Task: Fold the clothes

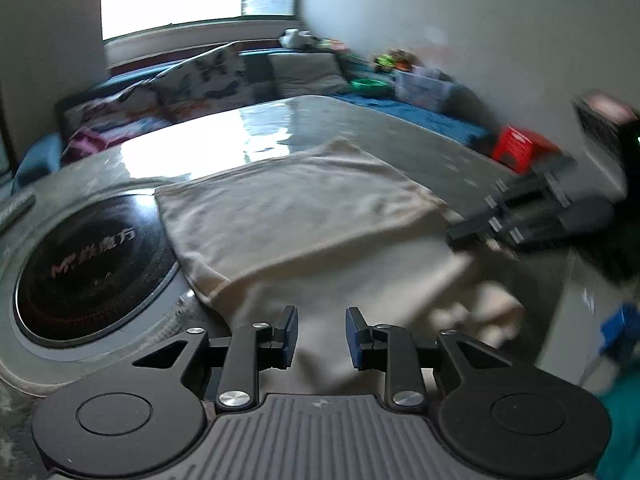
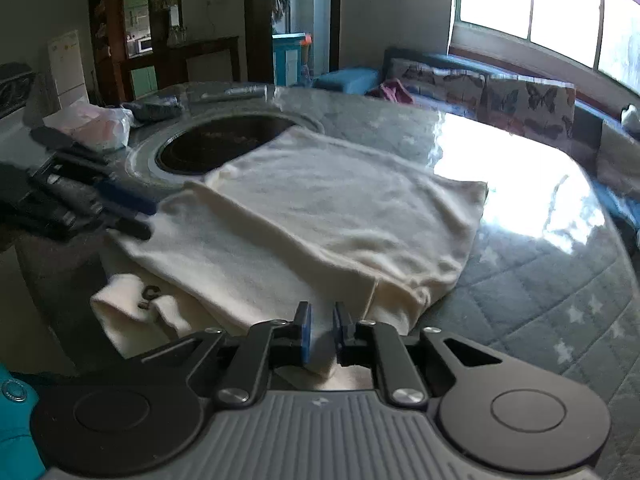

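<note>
A cream garment lies folded over itself on the grey table. Its upper layer is flat, and a sleeve or collar part bunches at the near edge. In the left wrist view my left gripper hovers over the near edge of the cloth with its jaws apart and nothing between the pads. My right gripper has its jaws close together with a fold of the cream cloth between the pads. Each gripper also shows in the other's view, the right gripper and the left gripper, at opposite near corners of the garment.
A round black cooktop is set into the table, and the garment's far corner lies over it. A plastic bag sits at the far left. A sofa with cushions stands behind the table, and a red stool beside it.
</note>
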The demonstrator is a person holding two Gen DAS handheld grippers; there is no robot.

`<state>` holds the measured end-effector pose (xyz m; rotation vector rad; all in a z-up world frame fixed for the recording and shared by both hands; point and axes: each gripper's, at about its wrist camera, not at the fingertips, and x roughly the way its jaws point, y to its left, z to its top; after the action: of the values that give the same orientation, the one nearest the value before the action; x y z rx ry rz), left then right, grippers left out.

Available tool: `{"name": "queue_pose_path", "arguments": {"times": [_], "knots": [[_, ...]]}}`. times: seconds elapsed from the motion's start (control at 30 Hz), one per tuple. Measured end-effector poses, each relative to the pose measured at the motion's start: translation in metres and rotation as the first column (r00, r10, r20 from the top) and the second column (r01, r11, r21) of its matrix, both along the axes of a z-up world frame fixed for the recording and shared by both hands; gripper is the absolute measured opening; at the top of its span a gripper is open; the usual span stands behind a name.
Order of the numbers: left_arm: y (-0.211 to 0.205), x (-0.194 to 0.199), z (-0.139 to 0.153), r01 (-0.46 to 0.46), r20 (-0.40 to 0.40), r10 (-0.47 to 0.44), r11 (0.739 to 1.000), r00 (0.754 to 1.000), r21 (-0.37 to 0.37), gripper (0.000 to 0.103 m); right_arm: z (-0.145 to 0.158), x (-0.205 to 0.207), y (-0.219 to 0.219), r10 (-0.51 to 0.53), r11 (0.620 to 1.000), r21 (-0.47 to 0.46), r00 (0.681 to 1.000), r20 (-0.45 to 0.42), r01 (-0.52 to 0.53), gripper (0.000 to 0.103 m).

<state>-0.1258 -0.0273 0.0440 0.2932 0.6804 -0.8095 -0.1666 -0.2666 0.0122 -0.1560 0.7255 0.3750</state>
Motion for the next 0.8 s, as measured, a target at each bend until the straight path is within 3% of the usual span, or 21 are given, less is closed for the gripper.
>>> {"name": "queue_pose_path", "arguments": {"times": [0.07, 0.3, 0.6, 0.67, 0.77, 0.8], "knots": [[0.002, -0.016, 0.001, 0.058, 0.027, -0.059, 0.997, 0.998, 0.041, 0.031, 0.001, -0.002, 0.0, 0.011, 1.0, -0.001, 1.0, 0.003, -0.011, 0.025], [-0.01, -0.055, -0.013, 0.192, 0.128, -0.222, 0.958, 0.967, 0.211, 0.036, 0.001, -0.003, 0.0, 0.026, 1.0, -0.003, 1.0, -0.009, -0.026, 0.025], [-0.029, -0.066, -0.027, 0.248, 0.23, -0.306, 0.936, 0.924, 0.251, 0.036, 0.015, -0.021, -0.004, 0.054, 0.996, -0.066, 0.999, 0.009, -0.053, 0.026], [-0.031, -0.066, -0.029, 0.254, 0.243, -0.315, 0.934, 0.917, 0.252, 0.03, 0.017, -0.025, -0.004, 0.07, 0.994, -0.083, 0.998, 0.008, -0.069, 0.027], [-0.031, -0.062, -0.027, 0.253, 0.25, -0.307, 0.941, 0.918, 0.225, 0.01, 0.02, -0.036, -0.003, 0.112, 0.986, -0.124, 0.994, 0.016, -0.109, 0.041], [-0.031, -0.061, -0.026, 0.253, 0.252, -0.304, 0.943, 0.919, 0.216, 0.01, 0.021, -0.039, -0.002, 0.127, 0.983, -0.134, 0.992, 0.017, -0.124, 0.042]]}}
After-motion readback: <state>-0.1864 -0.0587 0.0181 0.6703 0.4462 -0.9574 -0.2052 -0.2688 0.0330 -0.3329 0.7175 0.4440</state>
